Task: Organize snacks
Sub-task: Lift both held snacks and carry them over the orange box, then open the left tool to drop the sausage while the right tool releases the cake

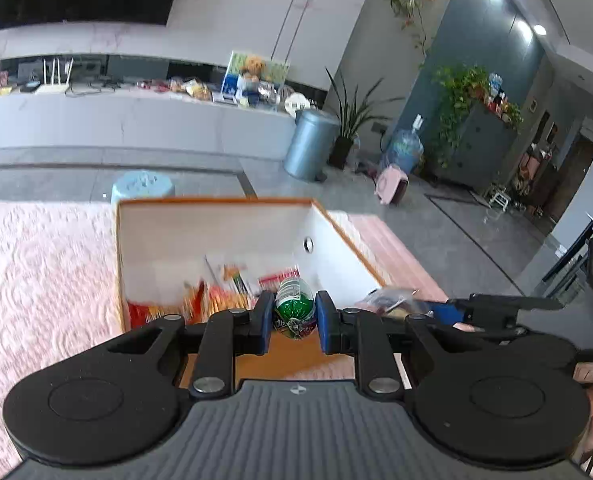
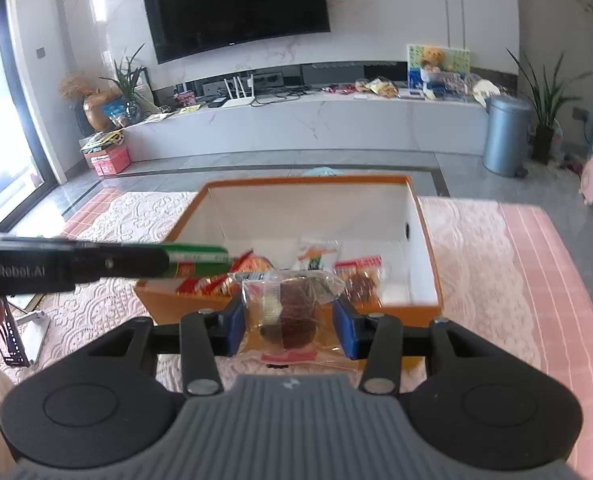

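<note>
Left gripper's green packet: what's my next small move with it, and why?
Probably ease it forward and open. The left gripper holds the green snack packet above the orange box's near edge, and snacks already lie inside. The right gripper, holding a clear-wrapped snack, sits just short of the box, so it can follow.

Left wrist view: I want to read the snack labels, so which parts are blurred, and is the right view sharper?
Left wrist view: packets in the orange box smear with motion; the green packet stays sharp. Right wrist view: box contents blur, the clear-wrapped snack less.
</note>
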### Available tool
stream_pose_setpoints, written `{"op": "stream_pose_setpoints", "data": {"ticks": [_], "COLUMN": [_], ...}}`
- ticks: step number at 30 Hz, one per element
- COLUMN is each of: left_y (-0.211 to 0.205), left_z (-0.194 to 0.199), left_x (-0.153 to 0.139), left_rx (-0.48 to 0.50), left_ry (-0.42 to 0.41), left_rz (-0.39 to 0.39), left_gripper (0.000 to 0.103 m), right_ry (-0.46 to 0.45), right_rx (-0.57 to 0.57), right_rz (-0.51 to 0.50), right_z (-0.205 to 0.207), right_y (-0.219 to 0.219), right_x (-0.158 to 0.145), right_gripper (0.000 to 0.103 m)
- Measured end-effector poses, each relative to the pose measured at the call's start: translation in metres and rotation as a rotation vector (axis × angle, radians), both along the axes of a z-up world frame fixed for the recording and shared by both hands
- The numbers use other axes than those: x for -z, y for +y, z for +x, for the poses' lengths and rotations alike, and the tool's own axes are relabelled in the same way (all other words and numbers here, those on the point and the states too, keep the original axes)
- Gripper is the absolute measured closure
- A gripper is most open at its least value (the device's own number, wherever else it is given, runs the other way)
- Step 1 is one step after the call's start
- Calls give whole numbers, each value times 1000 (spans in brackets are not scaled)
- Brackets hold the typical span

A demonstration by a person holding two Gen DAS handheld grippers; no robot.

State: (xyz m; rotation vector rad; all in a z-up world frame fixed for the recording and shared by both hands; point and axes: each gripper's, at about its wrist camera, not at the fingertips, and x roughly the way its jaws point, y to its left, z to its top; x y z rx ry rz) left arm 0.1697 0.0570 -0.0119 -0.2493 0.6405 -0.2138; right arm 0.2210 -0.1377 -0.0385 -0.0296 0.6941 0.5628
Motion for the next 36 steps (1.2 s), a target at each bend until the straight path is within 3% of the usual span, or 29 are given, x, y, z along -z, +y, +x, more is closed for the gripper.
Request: {"op": "stream_pose_setpoints", "data": {"ticks": [10,17,29,33,36], "left_y": [8,13,26,19,21], "left_z": [49,75,91,95,100], "left_x": [8,29,64,70,75], "left_rx": [-53,-106,-149,-148,-151], "left_ry": [5,33,114,138,158], "left_rz": [72,182,255,328,338], "left_gripper": [79,79,79,79,79], "right_ry": [8,31,73,46,34], "right_rx": [-21,-15,-12,-15,-19], "right_rz": [-118,-208,-349,-396,-422], "right_z": [40,75,124,129,132], "right_y": [41,62,100,110,116], "right_x": [2,21,67,74,78], "right_gripper": [59,59,59,58,58]}}
